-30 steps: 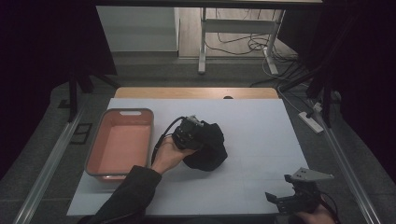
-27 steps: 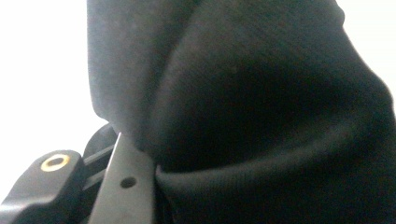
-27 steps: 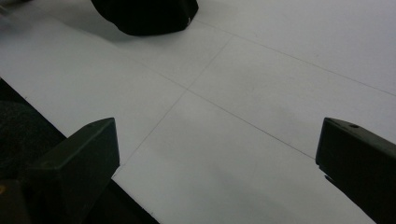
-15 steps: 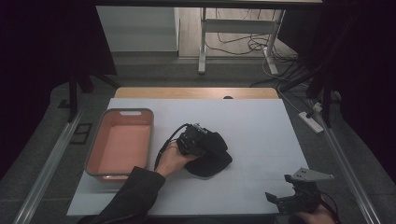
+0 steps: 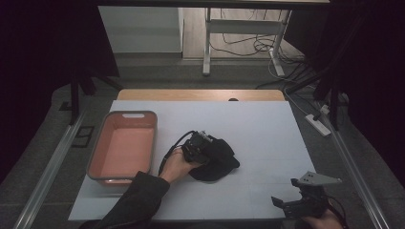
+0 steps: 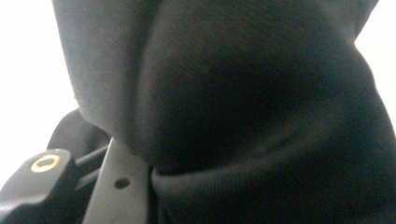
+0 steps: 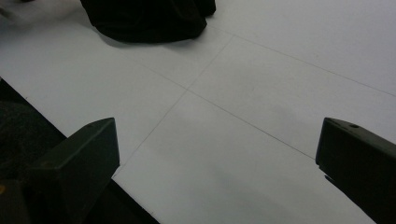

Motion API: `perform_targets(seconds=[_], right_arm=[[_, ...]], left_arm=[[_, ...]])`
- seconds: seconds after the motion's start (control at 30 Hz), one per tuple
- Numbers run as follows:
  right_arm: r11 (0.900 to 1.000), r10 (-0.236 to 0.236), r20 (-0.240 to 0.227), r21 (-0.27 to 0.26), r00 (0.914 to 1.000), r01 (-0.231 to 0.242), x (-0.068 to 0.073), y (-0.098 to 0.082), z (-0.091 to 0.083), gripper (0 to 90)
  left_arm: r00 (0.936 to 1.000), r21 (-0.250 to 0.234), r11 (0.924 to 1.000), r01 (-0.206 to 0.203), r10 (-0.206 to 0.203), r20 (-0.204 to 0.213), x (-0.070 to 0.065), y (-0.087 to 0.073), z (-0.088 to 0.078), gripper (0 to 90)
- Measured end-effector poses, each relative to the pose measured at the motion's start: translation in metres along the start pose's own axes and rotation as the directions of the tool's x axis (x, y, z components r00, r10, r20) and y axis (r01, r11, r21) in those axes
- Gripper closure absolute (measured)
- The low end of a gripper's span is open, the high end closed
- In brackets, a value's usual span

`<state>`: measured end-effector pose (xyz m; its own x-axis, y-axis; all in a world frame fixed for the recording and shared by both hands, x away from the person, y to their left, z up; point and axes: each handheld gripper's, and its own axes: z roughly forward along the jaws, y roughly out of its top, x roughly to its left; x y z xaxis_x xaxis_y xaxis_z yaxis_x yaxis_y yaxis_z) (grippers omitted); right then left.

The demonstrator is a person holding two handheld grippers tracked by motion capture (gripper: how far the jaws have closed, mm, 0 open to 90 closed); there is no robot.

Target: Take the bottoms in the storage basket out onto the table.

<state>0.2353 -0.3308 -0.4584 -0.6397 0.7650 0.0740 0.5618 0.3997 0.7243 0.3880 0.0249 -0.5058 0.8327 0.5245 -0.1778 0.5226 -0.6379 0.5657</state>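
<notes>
A black cloth (image 5: 218, 161) lies bunched on the middle of the white table top (image 5: 272, 129). My left gripper (image 5: 206, 149) lies low over the cloth's left side, its tips buried in the fabric. In the left gripper view the cloth (image 6: 257, 116) hangs right in front of the camera, pinched between the jaws, which have just been opening a little. My right gripper (image 5: 282, 205) rests at the table's near right edge with its jaws wide apart and nothing between them (image 7: 222, 158); the cloth (image 7: 144, 18) lies well beyond it.
A salmon-coloured tray (image 5: 143, 116) with a grey rim stands on the table's left side, beside the person's left forearm (image 5: 143, 195). A power strip (image 5: 317, 123) lies on the floor to the right. Desk legs and cables stand behind the table.
The left hand has come down with the cloth, which was lifted in a bunch and now spreads flatter on the table. The right gripper has stayed where it was.
</notes>
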Motion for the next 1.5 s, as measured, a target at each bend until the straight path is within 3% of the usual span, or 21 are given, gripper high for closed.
perform_targets(seconds=[0.43, 0.6, 0.83, 1.07, 1.5], right_arm=[[1.000, -0.010, 0.000, 0.009, 0.9999, 0.010, 0.001, 0.000, 0.001, 0.0], [1.000, -0.009, -0.001, 0.008, 1.0000, 0.009, 0.001, 0.000, 0.001, 0.0], [1.000, -0.010, -0.002, 0.009, 0.9999, 0.010, 0.000, 0.000, 0.001, 0.0], [1.000, -0.009, -0.002, 0.008, 1.0000, 0.009, 0.000, 0.000, 0.001, 0.0], [1.000, -0.006, -0.004, 0.005, 1.0000, 0.006, 0.000, 0.000, 0.001, 0.0]], left_arm=[[0.9956, 0.002, 0.9979, -0.064, 0.064, -0.069, -0.003, -0.006, 0.011, 45.2], [0.9949, -0.005, 0.9990, -0.044, 0.043, -0.091, -0.001, -0.006, 0.013, 35.5], [0.9928, 0.000, 0.9990, -0.045, 0.045, -0.111, -0.001, -0.005, 0.013, 26.0], [0.9965, -0.022, 0.9998, -0.003, 0.001, -0.083, 0.000, -0.003, 0.010, 13.3], [0.9996, -0.055, 0.9985, -0.001, 0.000, -0.027, 0.000, 0.000, 0.005, 0.8]])
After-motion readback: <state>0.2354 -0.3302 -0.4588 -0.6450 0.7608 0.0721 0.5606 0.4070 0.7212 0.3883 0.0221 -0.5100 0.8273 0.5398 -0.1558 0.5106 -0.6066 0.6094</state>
